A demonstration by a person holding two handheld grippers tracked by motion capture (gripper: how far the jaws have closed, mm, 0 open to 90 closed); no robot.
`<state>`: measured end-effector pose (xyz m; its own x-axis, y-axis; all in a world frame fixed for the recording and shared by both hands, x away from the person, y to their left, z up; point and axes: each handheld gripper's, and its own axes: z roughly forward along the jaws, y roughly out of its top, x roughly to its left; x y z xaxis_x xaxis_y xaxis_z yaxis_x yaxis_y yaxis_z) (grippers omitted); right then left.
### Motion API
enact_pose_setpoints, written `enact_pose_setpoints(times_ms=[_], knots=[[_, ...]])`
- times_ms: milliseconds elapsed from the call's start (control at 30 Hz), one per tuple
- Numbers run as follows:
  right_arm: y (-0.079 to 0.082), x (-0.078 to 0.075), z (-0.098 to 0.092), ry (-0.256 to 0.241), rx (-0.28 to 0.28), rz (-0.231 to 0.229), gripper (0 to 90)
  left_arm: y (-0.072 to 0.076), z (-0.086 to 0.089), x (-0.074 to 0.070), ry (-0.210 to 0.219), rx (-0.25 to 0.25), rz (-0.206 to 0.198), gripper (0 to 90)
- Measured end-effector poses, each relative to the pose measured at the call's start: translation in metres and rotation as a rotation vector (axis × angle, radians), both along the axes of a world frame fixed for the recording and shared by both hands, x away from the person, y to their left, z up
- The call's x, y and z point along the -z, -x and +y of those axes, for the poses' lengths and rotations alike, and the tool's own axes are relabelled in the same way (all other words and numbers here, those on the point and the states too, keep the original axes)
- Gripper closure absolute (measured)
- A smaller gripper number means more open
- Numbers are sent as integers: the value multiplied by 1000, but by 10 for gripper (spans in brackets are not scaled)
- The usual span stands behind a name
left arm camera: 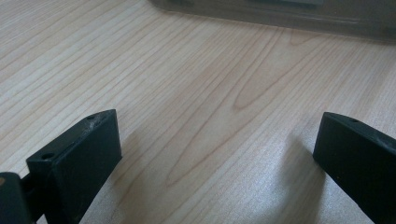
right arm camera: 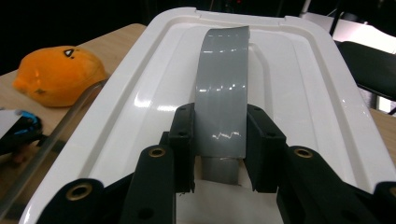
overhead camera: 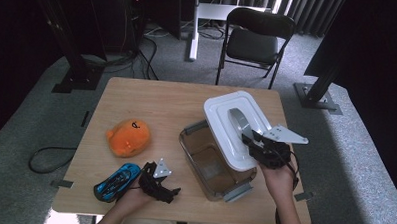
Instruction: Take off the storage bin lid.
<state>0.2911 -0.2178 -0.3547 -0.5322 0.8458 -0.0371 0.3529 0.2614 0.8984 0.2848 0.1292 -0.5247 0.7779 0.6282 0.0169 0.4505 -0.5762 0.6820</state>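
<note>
A white lid (overhead camera: 231, 125) with a grey arched handle (overhead camera: 237, 121) is held tilted over the right side of a clear plastic bin (overhead camera: 207, 160). My right gripper (overhead camera: 250, 141) is shut on the grey handle (right arm camera: 222, 107), its jaws pressing both sides of the strip above the white lid (right arm camera: 289, 88). My left gripper (overhead camera: 159, 183) rests low on the wooden table (overhead camera: 151, 105) near the front edge, open, with bare wood (left arm camera: 210, 116) between its jaws. The bin's clear wall (left arm camera: 280, 18) lies ahead of it.
An orange plush toy (overhead camera: 129, 136) lies left of the bin, also visible as the orange plush (right arm camera: 58, 74) in the right gripper view. A blue toy car (overhead camera: 115, 180) sits beside my left hand. A black folding chair (overhead camera: 256, 36) stands beyond the table.
</note>
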Motion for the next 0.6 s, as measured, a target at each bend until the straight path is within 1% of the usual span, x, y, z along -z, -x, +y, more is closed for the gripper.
enact_pose_setpoints(times_ms=[67, 167, 233, 333, 433, 600], knots=[[-2, 0, -3, 1, 7, -5, 674, 0, 0, 0, 0, 0, 0, 15], [-6, -1, -8, 7, 32, -11, 674, 0, 0, 0, 0, 0, 0, 15], [-9, 0, -12, 0, 47, -14, 674, 0, 0, 0, 0, 0, 0, 15], [-14, 1, -18, -8, 64, -13, 674, 0, 0, 0, 0, 0, 0, 15], [-19, 2, -25, -5, 87, -12, 674, 0, 0, 0, 0, 0, -1, 15], [-28, 9, -36, -2, 124, 2, 674, 0, 0, 0, 0, 0, -2, 15]])
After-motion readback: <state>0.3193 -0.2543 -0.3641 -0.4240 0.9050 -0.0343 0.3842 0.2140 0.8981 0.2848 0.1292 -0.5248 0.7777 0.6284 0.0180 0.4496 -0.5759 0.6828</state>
